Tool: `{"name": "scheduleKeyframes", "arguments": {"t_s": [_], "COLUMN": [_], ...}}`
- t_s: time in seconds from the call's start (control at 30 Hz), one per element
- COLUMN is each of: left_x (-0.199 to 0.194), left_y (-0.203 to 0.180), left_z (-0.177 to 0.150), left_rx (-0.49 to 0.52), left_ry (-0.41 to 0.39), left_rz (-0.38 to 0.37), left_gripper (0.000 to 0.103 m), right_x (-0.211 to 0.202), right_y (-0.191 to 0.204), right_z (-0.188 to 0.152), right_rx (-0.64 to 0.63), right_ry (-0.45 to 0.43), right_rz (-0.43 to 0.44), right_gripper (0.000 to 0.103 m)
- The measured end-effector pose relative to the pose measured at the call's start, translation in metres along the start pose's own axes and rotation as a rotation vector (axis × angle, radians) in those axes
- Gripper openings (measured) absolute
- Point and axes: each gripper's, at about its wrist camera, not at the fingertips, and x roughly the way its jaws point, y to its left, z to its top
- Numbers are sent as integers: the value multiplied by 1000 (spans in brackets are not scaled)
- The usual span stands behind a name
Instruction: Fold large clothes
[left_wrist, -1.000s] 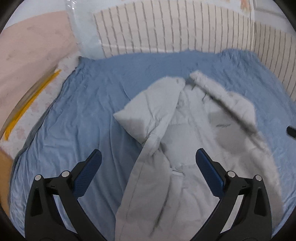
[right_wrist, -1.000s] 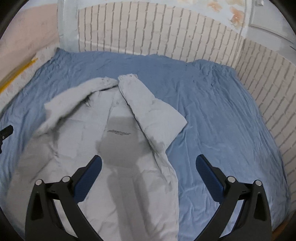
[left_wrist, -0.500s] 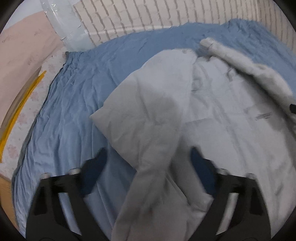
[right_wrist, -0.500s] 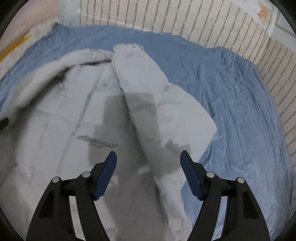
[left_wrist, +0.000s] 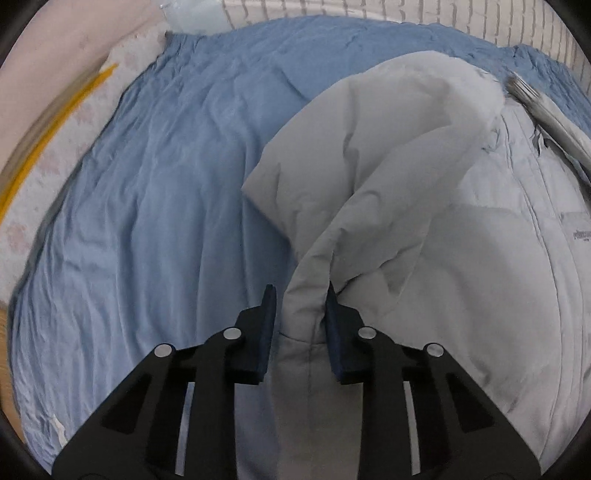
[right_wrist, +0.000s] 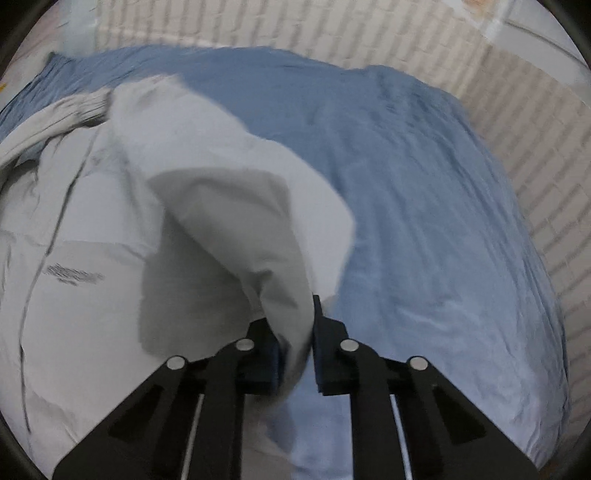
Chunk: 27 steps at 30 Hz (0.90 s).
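Gripping both side edges of the pale grey jacket (left_wrist: 424, 206), which lies front-up on the blue bed sheet (left_wrist: 155, 192) with sleeves folded in across the chest, probably so the sides can be lifted together for the next fold. Left tongs (left_wrist: 300, 295): just been closing, now nearly together, a ridge of the jacket's left edge between the pads and pinched. Right tongs (right_wrist: 295, 325): also just closed, clamped tight on the right edge fabric. Brick wall (right_wrist: 517, 122) at the far side.
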Motion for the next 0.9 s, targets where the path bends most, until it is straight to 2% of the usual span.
{"name": "scheduleKeyframes", "arguments": {"t_s": [0.07, 0.1, 0.17, 0.23, 0.3, 0.33, 0.37, 0.43, 0.47, 0.5, 0.57, 0.67, 0.83, 0.9], "left_x": [4, 8, 13, 14, 7, 2, -7, -21, -32, -37, -42, -41, -29, -20], "left_y": [2, 1, -1, -1, 0, 1, 2, 1, 1, 0, -3, -24, -72, -90], "left_z": [-4, -7, -11, -15, -20, -22, -24, -24, -23, -22, -17, -2, 32, 48], "left_rx": [18, 36, 56, 60, 71, 79, 92, 103, 107, 110, 114, 135, 177, 192], "left_ry": [0, -3, -21, -34, -45, -57, -78, -108, -136, -149, -163, -171, -160, -161], "left_rz": [-9, -4, 5, -2, 8, 14, 23, 21, 11, 3, -9, -8, 11, 42], "left_gripper": [28, 28, 30, 31, 42, 53, 68, 86, 88, 89, 92, 92, 92, 92], "right_x": [-1, 2, 15, 23, 14, 5, -4, -29, -37, -48, -60, -51, -27, -20], "right_y": [-23, -30, -41, -42, -35, -29, -25, -19, -17, -13, 1, 25, 89, 108], "right_z": [-17, -22, -36, -46, -44, -41, -38, -32, -27, -20, -6, 14, 44, 55], "right_rx": [31, 49, 107, 131, 88, 58, 37, 22, 24, 23, 3, -34, -189, -234], "right_ry": [27, 44, 87, 119, 105, 94, 86, 35, 7, -28, -57, -57, -52, -51], "right_rz": [-5, 4, 41, 96, 77, 59, 45, 72, 89, 105, 140, 184, 166, 162], "right_gripper": [13, 17, 26, 27, 28, 29, 33, 55, 69, 72, 72, 72, 72, 72]}}
